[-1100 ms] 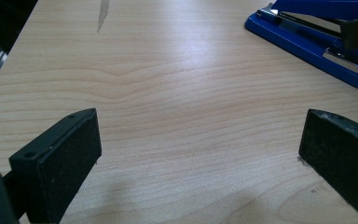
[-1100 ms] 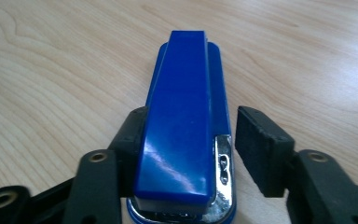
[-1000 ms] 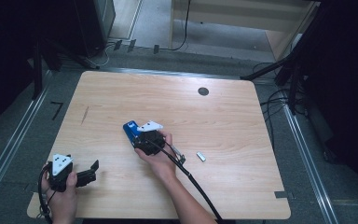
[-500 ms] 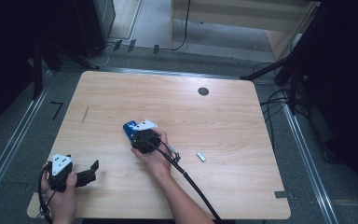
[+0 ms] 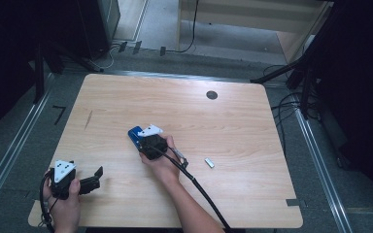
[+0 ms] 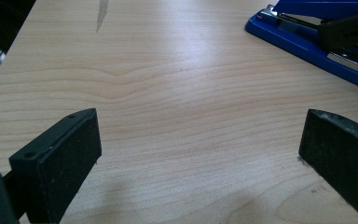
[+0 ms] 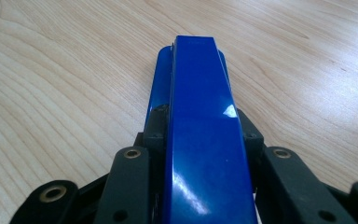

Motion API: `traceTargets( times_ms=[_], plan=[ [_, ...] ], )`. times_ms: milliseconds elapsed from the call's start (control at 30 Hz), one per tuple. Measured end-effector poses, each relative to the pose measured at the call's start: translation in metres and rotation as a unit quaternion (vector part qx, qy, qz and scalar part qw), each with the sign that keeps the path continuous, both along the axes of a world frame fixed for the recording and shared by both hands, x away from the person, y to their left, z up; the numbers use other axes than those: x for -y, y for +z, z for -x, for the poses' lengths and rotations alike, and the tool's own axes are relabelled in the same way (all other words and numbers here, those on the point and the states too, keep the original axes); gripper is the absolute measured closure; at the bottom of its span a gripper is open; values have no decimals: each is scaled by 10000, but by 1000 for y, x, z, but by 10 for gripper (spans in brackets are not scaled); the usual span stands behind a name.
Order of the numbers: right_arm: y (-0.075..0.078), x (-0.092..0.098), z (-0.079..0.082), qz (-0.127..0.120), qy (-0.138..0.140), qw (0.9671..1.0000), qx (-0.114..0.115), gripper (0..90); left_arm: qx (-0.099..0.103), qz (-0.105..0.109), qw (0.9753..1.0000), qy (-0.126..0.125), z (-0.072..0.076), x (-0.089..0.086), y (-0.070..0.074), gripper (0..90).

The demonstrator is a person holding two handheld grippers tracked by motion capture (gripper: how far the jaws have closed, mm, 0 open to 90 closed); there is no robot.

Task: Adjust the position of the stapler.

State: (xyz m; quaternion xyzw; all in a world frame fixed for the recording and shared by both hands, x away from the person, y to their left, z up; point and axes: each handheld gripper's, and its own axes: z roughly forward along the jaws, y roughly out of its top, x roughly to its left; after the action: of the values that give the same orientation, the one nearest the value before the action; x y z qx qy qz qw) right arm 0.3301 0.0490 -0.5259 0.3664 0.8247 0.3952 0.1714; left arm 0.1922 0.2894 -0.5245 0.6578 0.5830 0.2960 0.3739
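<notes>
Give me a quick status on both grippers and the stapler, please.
Right gripper shut on stapler, on table. Left gripper open, idle near edge. Small metal piece nearby, not obstructing.

Left gripper (image 5: pixel 94 177): jaws spread wide, held low at the person's near left.
Right gripper (image 5: pixel 143 141): jaws clamped tight (forearm reaching forward, mid-table).

A glossy blue plastic stapler (image 7: pixel 200 126) runs from 6 o'clock toward 12, clamped on both flanks by the right gripper (image 7: pixel 200 135), above the light wooden table (image 7: pixel 60 70).
</notes>
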Motion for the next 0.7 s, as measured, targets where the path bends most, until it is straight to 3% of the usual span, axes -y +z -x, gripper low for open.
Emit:
traceTargets(
  times_ms=[367,700],
  plan=[
    [0,6,6,62,199,9998,75,670,4,11,10000,-16,0,0,0,0],
    [-1,26,21,116,430,9988,183,670,-1,-20,10000,2,0,0,0,0]
  ],
)
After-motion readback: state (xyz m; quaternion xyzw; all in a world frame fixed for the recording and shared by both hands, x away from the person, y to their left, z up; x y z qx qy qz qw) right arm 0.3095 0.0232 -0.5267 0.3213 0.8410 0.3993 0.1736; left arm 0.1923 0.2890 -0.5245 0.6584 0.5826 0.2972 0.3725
